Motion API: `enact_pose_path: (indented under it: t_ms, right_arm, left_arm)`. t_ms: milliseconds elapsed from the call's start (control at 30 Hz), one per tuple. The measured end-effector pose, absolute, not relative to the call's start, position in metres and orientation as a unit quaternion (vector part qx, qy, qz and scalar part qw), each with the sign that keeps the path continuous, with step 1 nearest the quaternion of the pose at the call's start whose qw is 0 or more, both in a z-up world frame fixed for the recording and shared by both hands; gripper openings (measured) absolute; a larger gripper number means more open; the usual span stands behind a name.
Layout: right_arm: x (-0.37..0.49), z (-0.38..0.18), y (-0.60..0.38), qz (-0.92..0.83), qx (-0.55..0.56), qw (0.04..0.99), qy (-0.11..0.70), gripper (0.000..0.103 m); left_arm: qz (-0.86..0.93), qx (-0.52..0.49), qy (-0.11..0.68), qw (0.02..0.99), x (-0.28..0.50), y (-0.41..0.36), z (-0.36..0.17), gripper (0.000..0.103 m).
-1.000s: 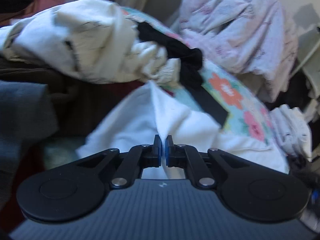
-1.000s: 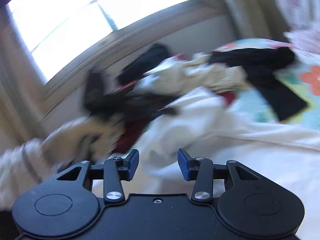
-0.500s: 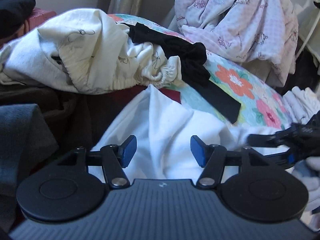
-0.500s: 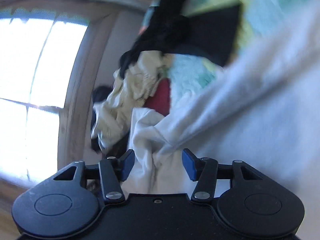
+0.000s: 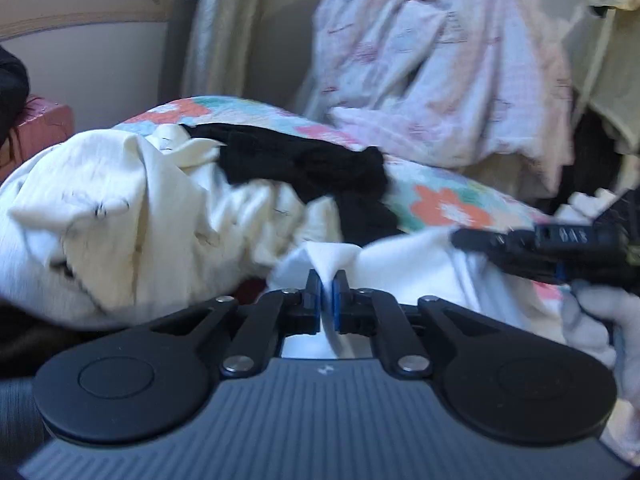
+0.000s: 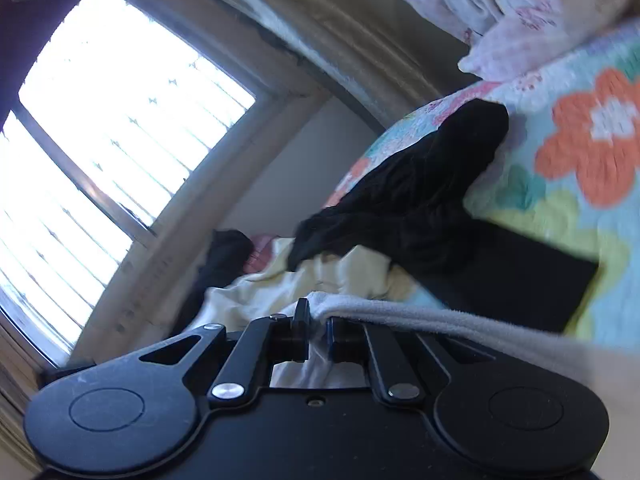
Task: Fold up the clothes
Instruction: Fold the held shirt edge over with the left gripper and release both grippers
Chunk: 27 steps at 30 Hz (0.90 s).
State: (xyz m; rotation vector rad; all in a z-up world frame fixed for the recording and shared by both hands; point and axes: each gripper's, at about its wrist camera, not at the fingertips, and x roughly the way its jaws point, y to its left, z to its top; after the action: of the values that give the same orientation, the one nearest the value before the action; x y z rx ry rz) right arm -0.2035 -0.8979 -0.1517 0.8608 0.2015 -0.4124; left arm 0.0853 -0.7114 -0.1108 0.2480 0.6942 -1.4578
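A white garment point(image 5: 400, 264) lies on the bed, stretched between both grippers. My left gripper point(image 5: 328, 280) has its jaws closing, and the blue pads pinch a raised fold of that white cloth. The right gripper point(image 5: 472, 236) enters the left wrist view from the right, gripping the garment's other edge, with a person's hand point(image 5: 592, 316) behind it. In the right wrist view, rolled to one side, my right gripper point(image 6: 318, 316) has its jaws closing on the hem of the white garment point(image 6: 440, 320), which drapes over its right finger.
A crumpled cream garment point(image 5: 120, 216) and a black garment point(image 5: 304, 164) lie just beyond on the floral quilt point(image 5: 452, 200). A pink patterned blanket heap point(image 5: 440, 80) rises at the back right. Wall, curtain and a bright window point(image 6: 100, 140) stand behind the bed.
Both grippers stood open half a second ago and have now closed on the white garment. The right gripper has swung and rolled; the left one has shifted and lifted a fold.
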Motion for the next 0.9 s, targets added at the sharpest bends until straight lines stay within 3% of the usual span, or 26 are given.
enact_pose_path:
  t_ms: [233,300,333,367,400,567,633,700,900]
  right_arm:
    - [-0.196,-0.171,-0.912,-0.223,0.408,0.857,0.224,0.015]
    - [-0.212,-0.161,-0.896,-0.217,0.389,0.868,0.220,0.034]
    - [-0.221,-0.155,-0.887,-0.206,0.381,0.875,0.217,0.052]
    - [-0.230,-0.151,-0.880,-0.181,0.379,0.883,0.208,0.055]
    - [-0.241,-0.149,-0.873,-0.143,0.382,0.892,0.196,0.056]
    - [-0.290,-0.155,-0.824,-0.086,0.382,0.897,0.206,0.059]
    - [-0.297,-0.163,-0.803,-0.097,0.367,0.895,0.235,0.060]
    - [-0.300,-0.170,-0.782,-0.128,0.340,0.896,0.256,0.061]
    - [-0.317,-0.197,-0.749,-0.226,0.386,0.866,0.225,0.063]
  left_arm:
    - [-0.616,0.230,0.280,0.699,0.060,-0.735,-0.137,0.010]
    - [-0.615,0.240,0.263,0.704,0.057,-0.728,-0.137,0.014]
    - [-0.622,0.229,0.263,0.701,0.058,-0.723,-0.134,0.023]
    - [-0.631,0.213,0.265,0.697,0.059,-0.717,-0.130,0.030]
    - [-0.644,0.188,0.270,0.691,0.062,-0.711,-0.124,0.045]
    - [-0.642,0.141,0.267,0.705,0.056,-0.672,-0.098,0.050]
    - [-0.634,0.135,0.262,0.714,0.044,-0.647,-0.093,0.065]
    - [-0.630,0.138,0.256,0.720,0.028,-0.620,-0.093,0.072]
    - [-0.633,0.112,0.305,0.702,-0.006,-0.551,-0.098,0.072]
